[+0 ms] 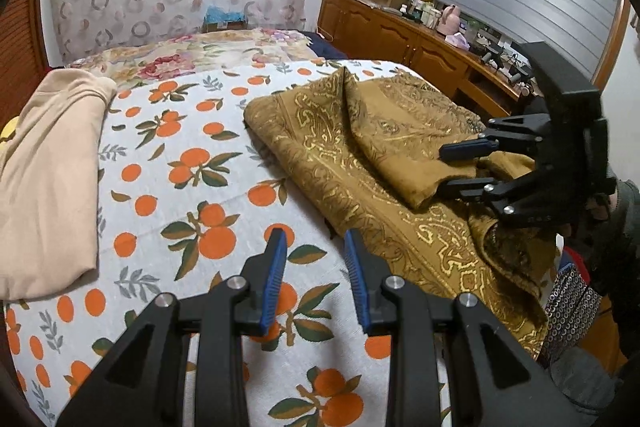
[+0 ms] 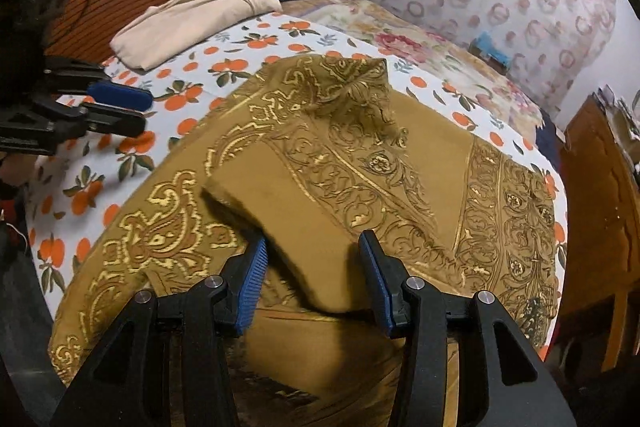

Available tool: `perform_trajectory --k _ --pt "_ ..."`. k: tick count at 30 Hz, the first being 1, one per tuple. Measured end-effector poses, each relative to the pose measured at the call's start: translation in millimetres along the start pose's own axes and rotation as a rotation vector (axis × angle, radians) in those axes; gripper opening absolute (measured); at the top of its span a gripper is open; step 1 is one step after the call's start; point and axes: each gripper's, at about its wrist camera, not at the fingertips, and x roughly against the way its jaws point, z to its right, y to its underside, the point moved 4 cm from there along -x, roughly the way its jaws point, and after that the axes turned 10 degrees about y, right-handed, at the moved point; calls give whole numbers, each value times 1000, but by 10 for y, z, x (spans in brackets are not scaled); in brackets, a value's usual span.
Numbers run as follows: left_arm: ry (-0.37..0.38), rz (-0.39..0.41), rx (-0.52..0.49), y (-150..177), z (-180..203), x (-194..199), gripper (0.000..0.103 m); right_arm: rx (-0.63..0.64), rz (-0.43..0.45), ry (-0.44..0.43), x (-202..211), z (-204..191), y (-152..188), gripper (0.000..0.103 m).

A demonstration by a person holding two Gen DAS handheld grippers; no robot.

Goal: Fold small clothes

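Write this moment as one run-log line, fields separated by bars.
left gripper: open, empty, over orange-print sheet | right gripper: open, around folded flap of gold cloth | beige garment: aside

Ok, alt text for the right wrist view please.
Right tongs stand open over a mustard gold-patterned cloth, a folded flap of it between the blue pads. The cloth lies on an orange-print bedsheet; left tongs hover at left, a beige folded garment behind.

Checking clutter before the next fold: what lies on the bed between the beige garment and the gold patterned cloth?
Only bare orange-print bedsheet separates the beige garment from the gold patterned cloth; nothing else lies there, clearest in the left wrist view.
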Motion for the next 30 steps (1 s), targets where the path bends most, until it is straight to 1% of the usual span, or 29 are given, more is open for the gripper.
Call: perform_trajectory --k 1,2,3,4,5,7,9,13,15,17,22,26,28,30 --pt "-7 4 -5 -10 14 14 28 7 -5 2 -22 1 3 44" --pt "-13 7 -9 -17 26 25 28 12 -4 3 -28 -2 1 34" --pt "-21 12 -14 -25 38 39 28 21 5 2 -25 -5 -1 28" --pt "-24 15 -18 -26 50 50 28 28 13 2 -22 -14 -9 15" --pt "-25 21 -20 -33 64 65 28 35 19 0 -15 -23 -17 9" --pt "-23 29 -20 -49 85 84 28 42 47 16 27 -5 -45 5" --pt "-22 36 -23 -56 110 106 28 23 70 21 80 63 -82 5" --pt "-28 53 -30 -96 147 132 28 -63 133 63 239 397 -222 3" --pt "-27 62 -29 -109 160 134 28 -106 143 70 271 578 -294 3" --pt "-25 68 -27 -121 171 130 28 -146 151 110 275 787 -359 2" --pt "-17 67 -26 -129 193 97 28 -248 139 163 161 1272 -445 2" --pt "-9 58 -24 -118 229 35 28 -342 106 204 -7 1606 -442 1" --pt "-5 55 -23 -111 243 10 28 -408 79 228 -111 1796 -410 1" --pt "-1 54 -23 -105 241 -12 28 -432 51 254 -208 1891 -360 1"
